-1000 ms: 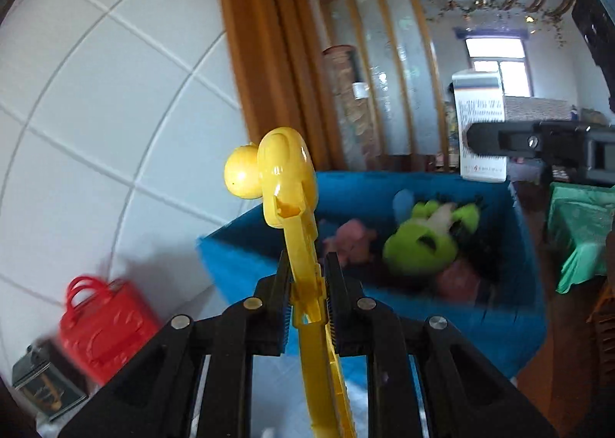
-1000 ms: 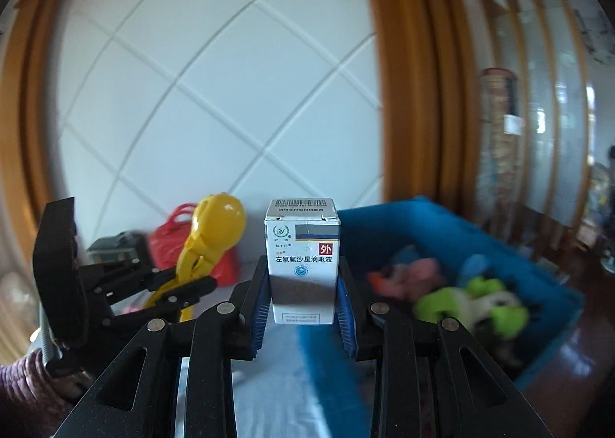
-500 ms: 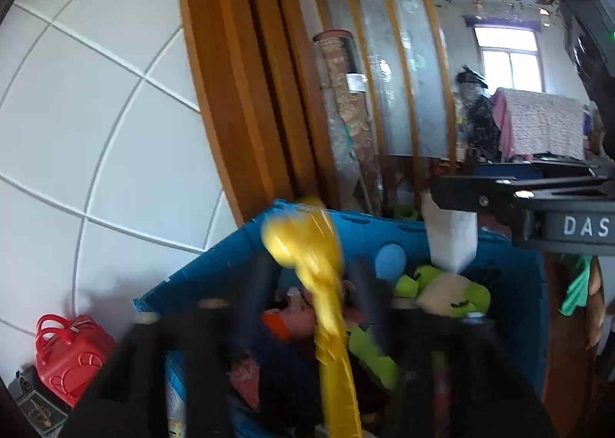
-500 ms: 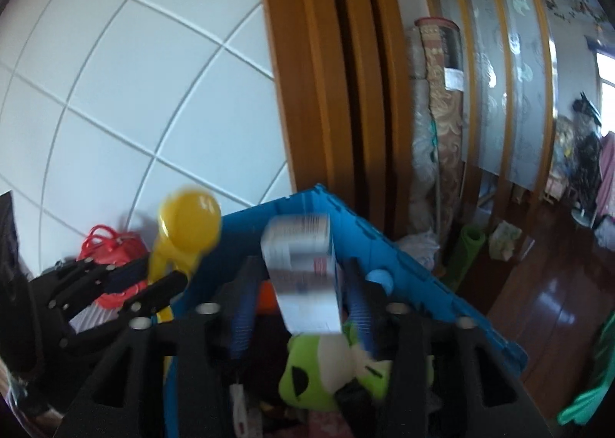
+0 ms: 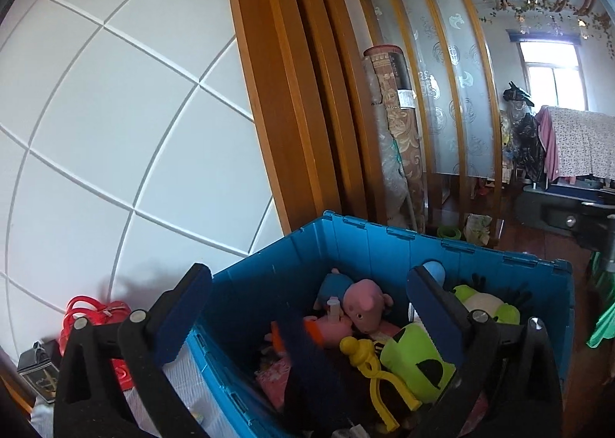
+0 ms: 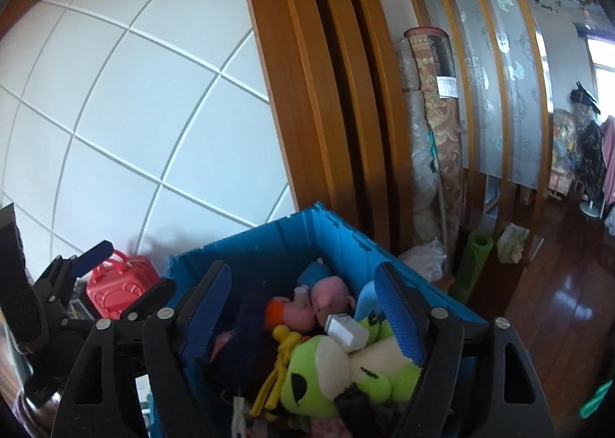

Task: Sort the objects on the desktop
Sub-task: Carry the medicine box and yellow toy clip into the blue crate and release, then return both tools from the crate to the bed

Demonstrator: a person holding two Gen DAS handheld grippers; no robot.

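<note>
A blue plastic crate (image 5: pixel 384 245) (image 6: pixel 269 249) holds plush toys. The yellow tong toy (image 5: pixel 369 368) (image 6: pixel 280 353) lies inside it among them. The white medicine box (image 6: pixel 346 330) rests on a green plush frog (image 6: pixel 346 372) (image 5: pixel 419 357). A pink pig plush (image 5: pixel 361 307) (image 6: pixel 326 295) lies further in. My left gripper (image 5: pixel 307 307) is open and empty above the crate. My right gripper (image 6: pixel 303 307) is open and empty above the crate. The left gripper also shows at the left of the right wrist view (image 6: pixel 77 276).
A red toy case (image 5: pixel 96 322) (image 6: pixel 115 288) stands left of the crate by the white panelled wall. A small dark box (image 5: pixel 38 372) sits beside it. A wooden door frame and rolled rugs (image 6: pixel 434 130) stand behind. A wooden floor (image 6: pixel 557 284) lies to the right.
Both grippers moved over the crate and opened. The yellow tong toy dropped from the left gripper and the medicine box from the right; both now lie in the crate.
</note>
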